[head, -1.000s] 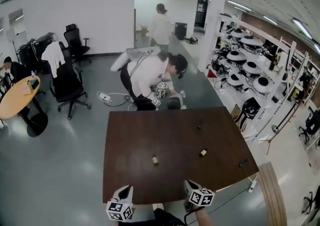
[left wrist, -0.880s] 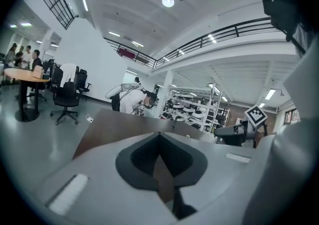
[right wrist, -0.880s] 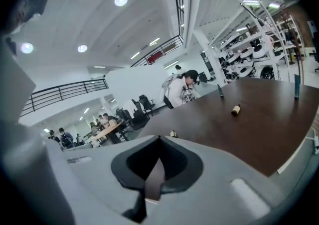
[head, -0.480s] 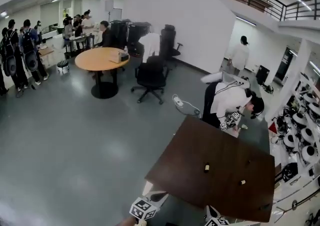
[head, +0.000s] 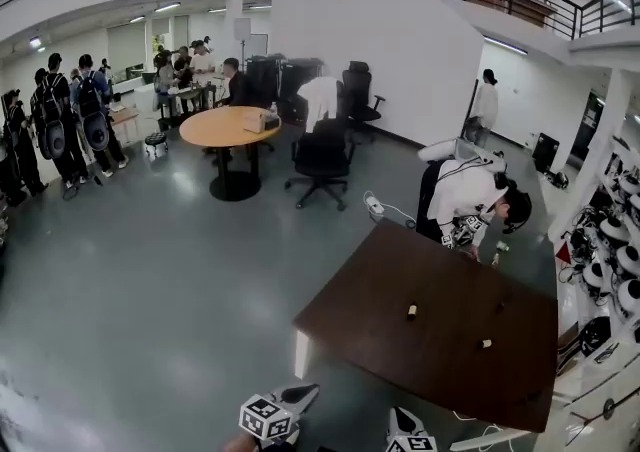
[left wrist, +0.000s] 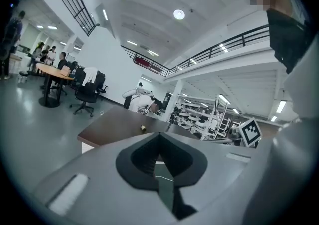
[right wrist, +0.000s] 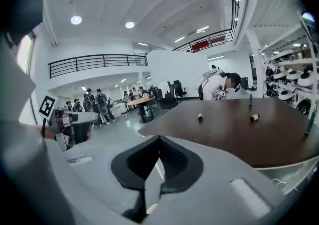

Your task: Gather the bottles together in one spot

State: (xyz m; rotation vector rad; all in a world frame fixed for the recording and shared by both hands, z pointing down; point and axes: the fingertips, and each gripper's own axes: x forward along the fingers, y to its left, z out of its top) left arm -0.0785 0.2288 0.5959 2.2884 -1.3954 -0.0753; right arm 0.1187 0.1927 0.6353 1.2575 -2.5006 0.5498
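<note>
A dark brown table [head: 380,320] stands at the lower right of the head view. Two small brown bottles lie on it apart from each other, one [head: 412,311] near the middle and one [head: 486,344] further right. In the right gripper view the same two bottles [right wrist: 200,116] [right wrist: 254,117] lie on their sides, and a dark slim bottle [right wrist: 250,99] stands upright near the far edge. My left gripper [head: 270,418] and right gripper [head: 408,435] hang off the table's near side at the bottom of the frame. Both are shut with nothing in them [left wrist: 159,137] [right wrist: 159,140].
A person [head: 465,205] bends over at the table's far side. A round wooden table [head: 228,126] and office chairs [head: 322,158] stand further back, with a group of people [head: 60,120] at the left. White shelving [head: 610,270] lines the right. Grey floor surrounds the table.
The head view has swung left: the table has gone from the middle to the lower right. Both grippers stay low at the bottom edge, shut, away from the bottles.
</note>
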